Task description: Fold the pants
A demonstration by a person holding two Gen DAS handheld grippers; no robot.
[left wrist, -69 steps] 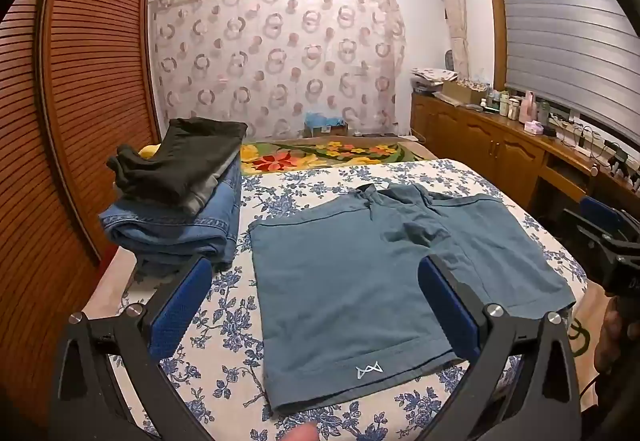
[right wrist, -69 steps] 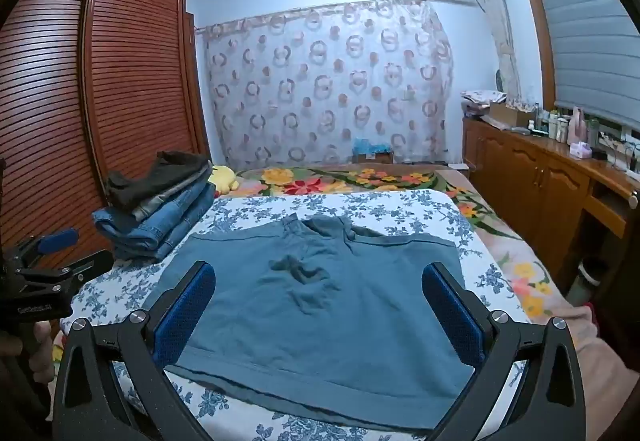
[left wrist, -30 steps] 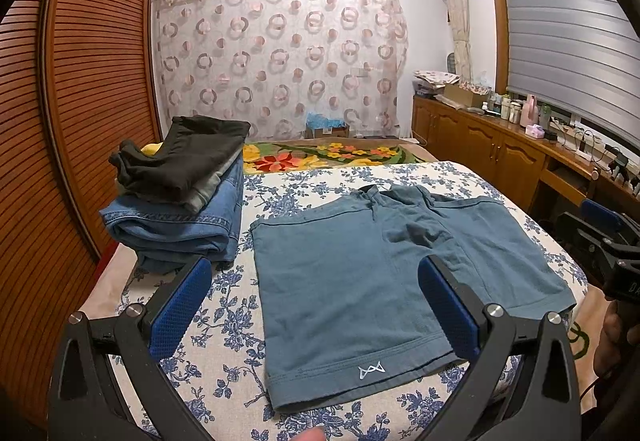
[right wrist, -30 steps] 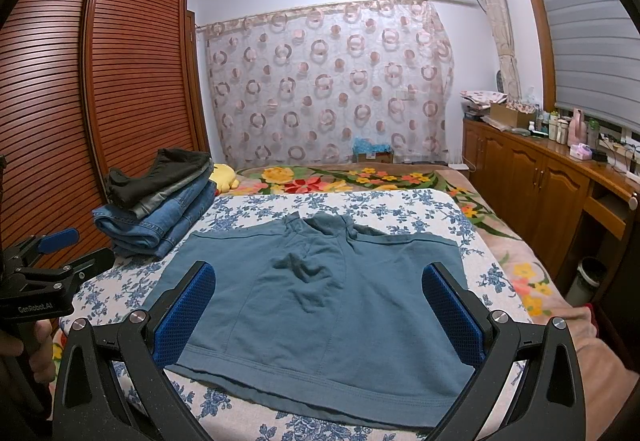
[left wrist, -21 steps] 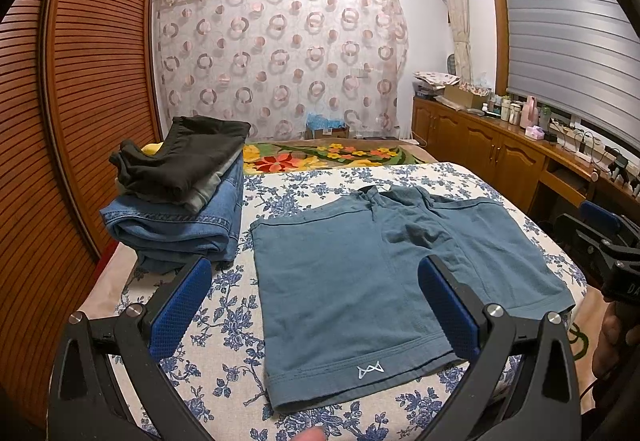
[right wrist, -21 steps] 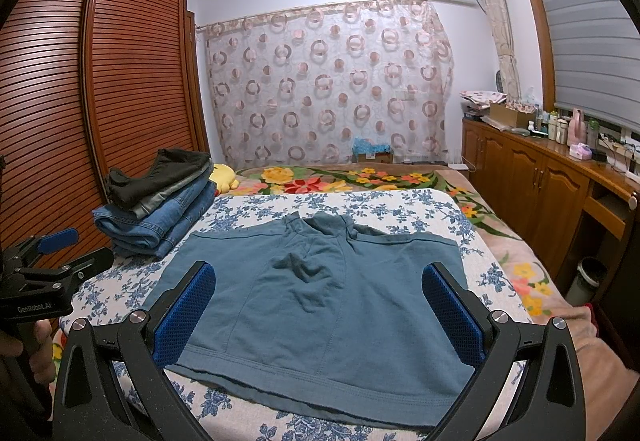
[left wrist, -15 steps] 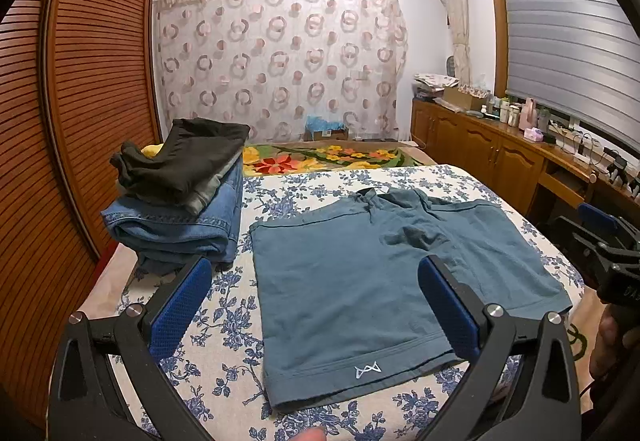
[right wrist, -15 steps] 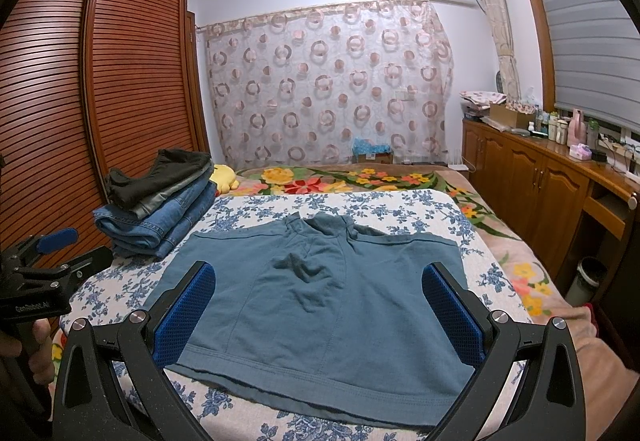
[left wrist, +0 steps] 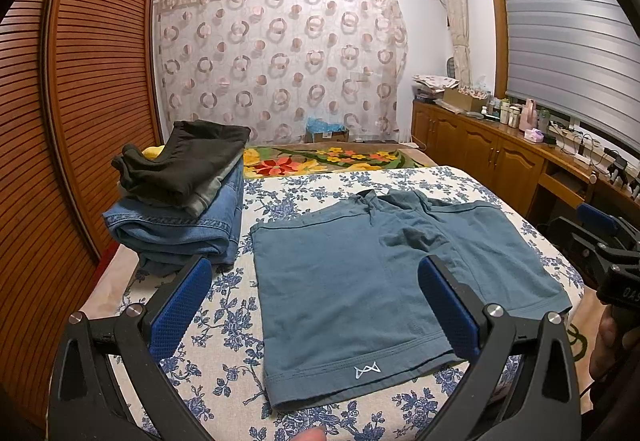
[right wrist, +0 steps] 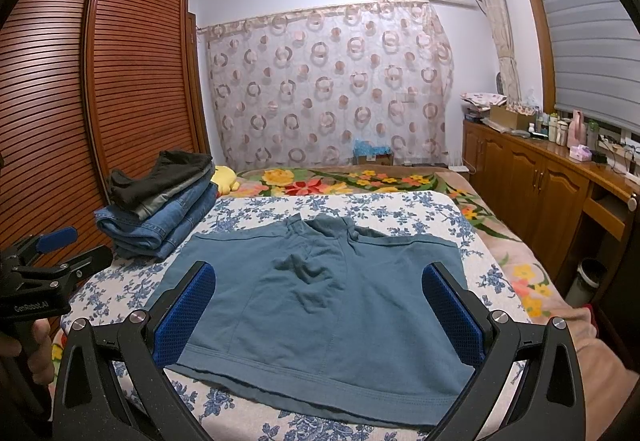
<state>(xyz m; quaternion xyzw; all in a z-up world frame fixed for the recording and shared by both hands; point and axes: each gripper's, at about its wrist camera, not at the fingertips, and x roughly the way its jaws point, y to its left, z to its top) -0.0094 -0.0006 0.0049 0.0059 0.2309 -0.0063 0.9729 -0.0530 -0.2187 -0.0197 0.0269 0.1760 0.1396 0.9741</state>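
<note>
Teal-blue shorts [left wrist: 360, 285] lie spread flat on the floral bedsheet, waistband at the far end, a white logo near the front hem; they also show in the right wrist view [right wrist: 320, 301]. My left gripper [left wrist: 316, 305] is open and empty, held above the near left part of the shorts. My right gripper [right wrist: 320, 309] is open and empty, above the near hem on the right side. Each gripper shows at the edge of the other's view, the right one [left wrist: 600, 241] and the left one [right wrist: 52, 253].
A stack of folded jeans and dark pants [left wrist: 180, 197] sits on the bed's left side, beside a wooden louvred wardrobe [left wrist: 80, 121]. A wooden cabinet [right wrist: 540, 181] with bottles runs along the right wall. A flowered blanket [left wrist: 320, 161] lies at the far end of the bed.
Almost nothing has changed; both grippers stay open above the shorts, with only a slight drift of the views.
</note>
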